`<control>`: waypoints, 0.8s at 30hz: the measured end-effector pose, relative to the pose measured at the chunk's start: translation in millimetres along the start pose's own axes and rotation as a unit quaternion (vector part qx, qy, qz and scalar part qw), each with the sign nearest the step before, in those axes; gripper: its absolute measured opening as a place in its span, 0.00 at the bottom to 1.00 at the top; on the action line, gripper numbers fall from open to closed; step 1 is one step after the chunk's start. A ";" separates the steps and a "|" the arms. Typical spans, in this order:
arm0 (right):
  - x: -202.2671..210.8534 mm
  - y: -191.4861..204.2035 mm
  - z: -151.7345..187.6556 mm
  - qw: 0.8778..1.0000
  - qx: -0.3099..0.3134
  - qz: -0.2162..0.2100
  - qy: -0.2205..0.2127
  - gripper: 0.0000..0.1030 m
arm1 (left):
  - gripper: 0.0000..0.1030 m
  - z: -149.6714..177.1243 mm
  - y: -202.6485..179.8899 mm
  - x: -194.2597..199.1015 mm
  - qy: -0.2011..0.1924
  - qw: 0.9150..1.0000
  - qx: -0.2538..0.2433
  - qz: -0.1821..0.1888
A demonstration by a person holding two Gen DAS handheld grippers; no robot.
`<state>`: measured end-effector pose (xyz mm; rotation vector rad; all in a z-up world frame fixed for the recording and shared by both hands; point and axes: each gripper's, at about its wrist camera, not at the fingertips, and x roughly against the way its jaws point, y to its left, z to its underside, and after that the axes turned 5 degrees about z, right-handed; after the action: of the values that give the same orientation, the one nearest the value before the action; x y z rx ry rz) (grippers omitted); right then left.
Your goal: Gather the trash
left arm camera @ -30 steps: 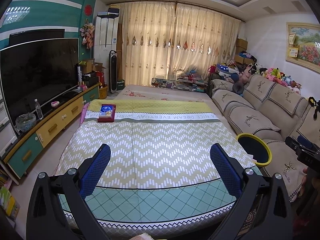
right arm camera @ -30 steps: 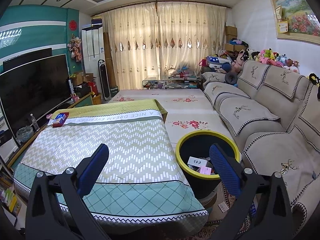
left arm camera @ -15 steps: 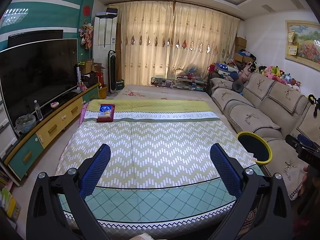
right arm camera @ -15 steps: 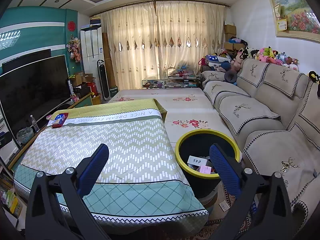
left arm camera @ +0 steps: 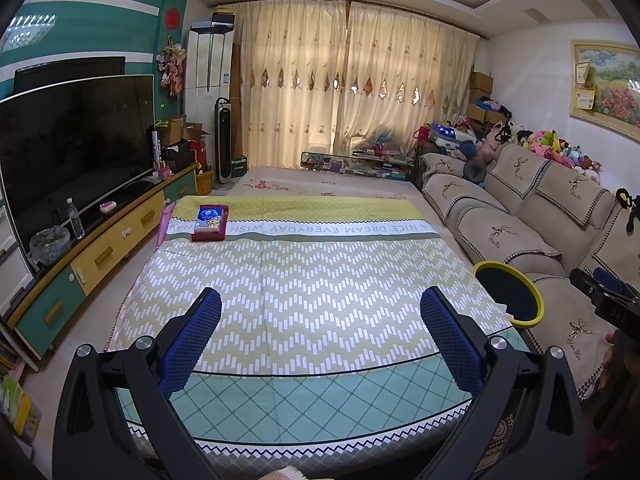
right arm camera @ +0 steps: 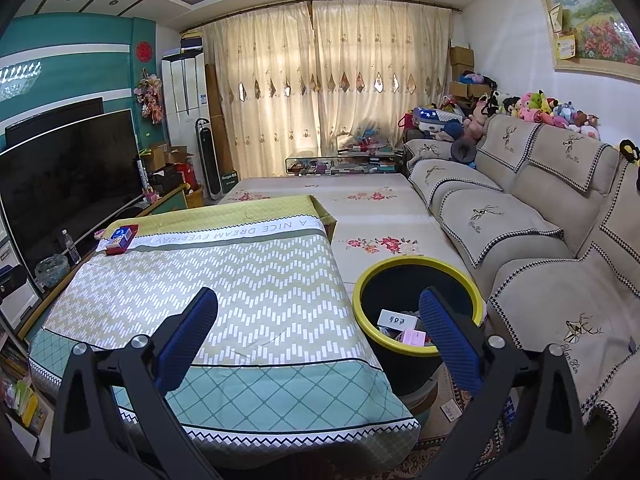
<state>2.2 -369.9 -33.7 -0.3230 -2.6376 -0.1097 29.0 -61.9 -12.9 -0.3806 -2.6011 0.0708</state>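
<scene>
A black trash bin with a yellow rim [right arm camera: 418, 272] stands on the floor between the cloth-covered table [right arm camera: 208, 280] and the sofa; it holds a white box [right arm camera: 396, 319] and a pink box [right arm camera: 414, 336]. The bin also shows in the left wrist view [left arm camera: 508, 294] at the table's right edge. A tissue pack in a red tray [left arm camera: 211, 222] lies at the table's far left corner, also seen in the right wrist view [right arm camera: 119, 238]. My left gripper [left arm camera: 320, 320] is open and empty above the table's near edge. My right gripper [right arm camera: 318, 320] is open and empty, near the bin.
A beige sofa [right arm camera: 520, 216] runs along the right, with plush toys on its back. A TV [left arm camera: 72, 148] on a low cabinet [left arm camera: 100, 252] lines the left wall. A floor mat with flowers [right arm camera: 372, 208] lies beyond the table. The other gripper [left arm camera: 604, 296] shows at the right edge.
Both views have drifted slightly; the bin sits a little lower in the left wrist view. Both grippers stay open and empty.
</scene>
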 end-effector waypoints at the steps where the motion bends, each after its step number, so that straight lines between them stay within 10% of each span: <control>1: -0.4 -0.5 -0.4 1.000 0.000 -0.001 0.000 0.93 | 0.95 -0.4 0.2 0.2 0.000 1.000 0.000 0.000; 24: -3.6 0.6 0.1 1.000 -0.002 -0.002 0.003 0.93 | 0.95 3.2 -1.4 -2.5 0.002 1.000 -0.001 0.003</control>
<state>5.4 -370.1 -35.6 -0.3187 -2.6327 -0.1158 29.1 -64.0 -16.6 -0.3887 -2.5959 0.0679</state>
